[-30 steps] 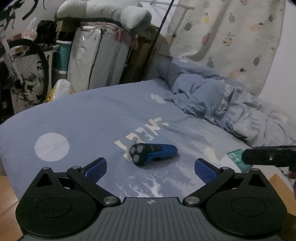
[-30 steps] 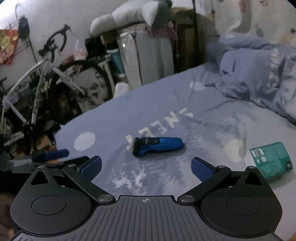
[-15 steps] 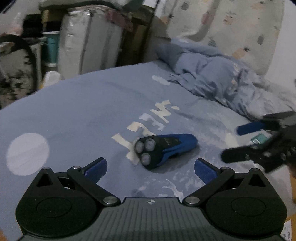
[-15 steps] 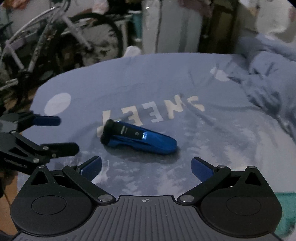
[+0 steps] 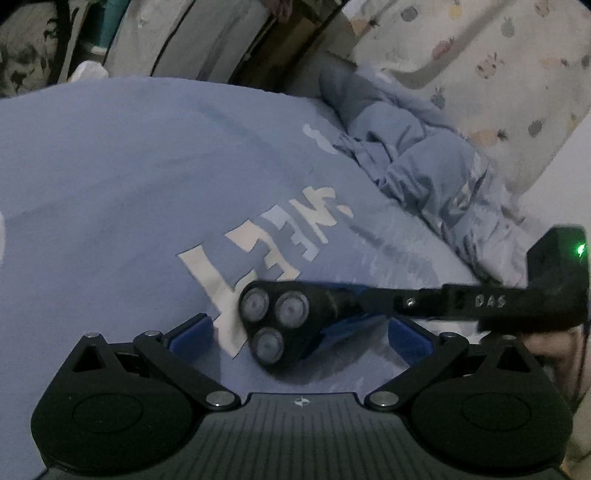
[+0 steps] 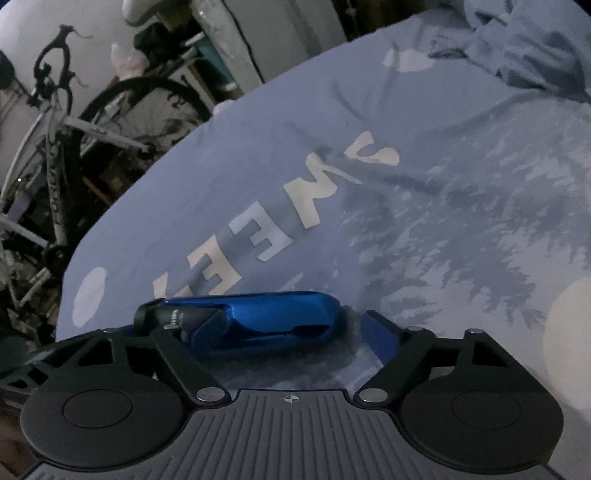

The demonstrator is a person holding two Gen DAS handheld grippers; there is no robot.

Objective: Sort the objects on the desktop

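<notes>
A blue electric shaver (image 5: 280, 321) with three round heads lies on the blue bed sheet (image 5: 129, 177). In the left wrist view it lies between the open fingers of my left gripper (image 5: 301, 330), heads toward the camera. My right gripper (image 6: 255, 328) is open and straddles the shaver's blue body (image 6: 266, 317), which lies crosswise between its fingers; its black arm reaches in from the right in the left wrist view (image 5: 461, 301). Neither gripper has closed on the shaver.
A crumpled blue duvet (image 5: 424, 166) lies at the far right of the bed. A bicycle (image 6: 74, 122) stands beyond the bed's left edge. Covered boxes and bags (image 5: 192, 33) stand behind the bed. White letters (image 6: 288, 218) are printed on the sheet.
Both grippers have moved down and in toward the shaver, which now lies between the fingers of both. The right gripper's arm now crosses the left wrist view.
</notes>
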